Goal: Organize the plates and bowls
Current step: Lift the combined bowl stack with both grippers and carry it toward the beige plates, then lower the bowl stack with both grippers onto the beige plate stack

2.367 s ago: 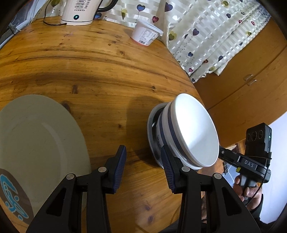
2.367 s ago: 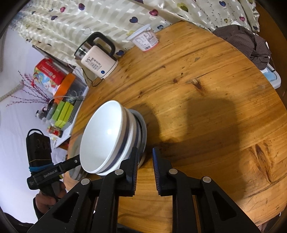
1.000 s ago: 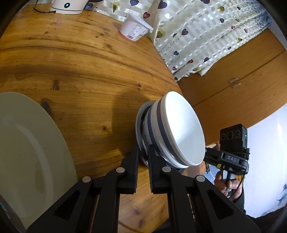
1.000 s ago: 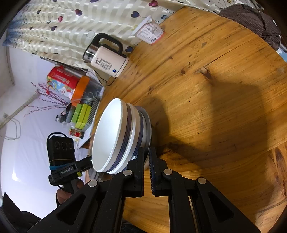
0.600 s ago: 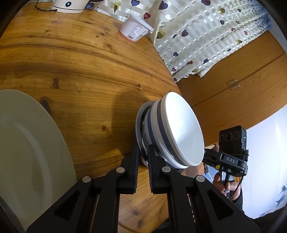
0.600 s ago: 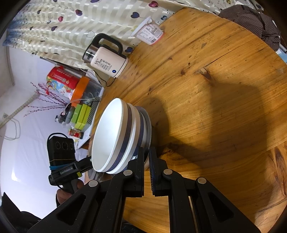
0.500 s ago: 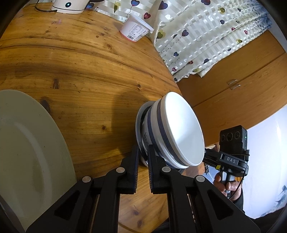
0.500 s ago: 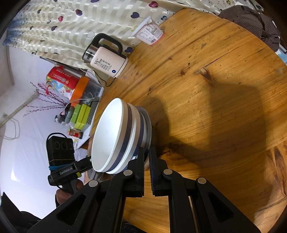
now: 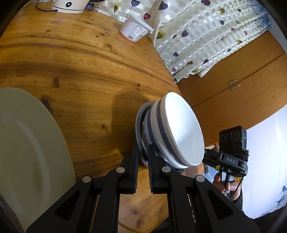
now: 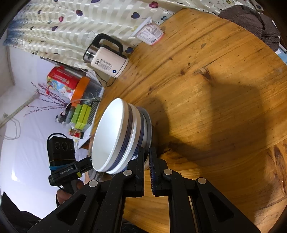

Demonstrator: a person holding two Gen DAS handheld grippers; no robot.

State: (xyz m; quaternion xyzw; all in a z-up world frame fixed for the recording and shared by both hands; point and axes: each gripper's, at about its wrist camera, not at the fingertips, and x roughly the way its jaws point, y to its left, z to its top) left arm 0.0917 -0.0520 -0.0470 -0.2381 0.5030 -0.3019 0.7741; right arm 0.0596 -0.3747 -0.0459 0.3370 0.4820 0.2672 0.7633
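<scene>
Fingers [image 9: 134, 172] of both grippers, left gripper [image 9: 143, 157] & right gripper [image 10: 146, 158], are pinched near-shut on the small plate [image 9: 139, 125] rim, probably, under stacked bowls [image 9: 181, 130] at table [image 9: 80, 62] edge. Risk: uneven lift tips bowls off.

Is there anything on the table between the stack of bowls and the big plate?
Nothing visible. In the left wrist view only bare wooden table lies between the stack of bowls and the big plate. The yogurt cup and kettle stand far back, out of the way.
</scene>
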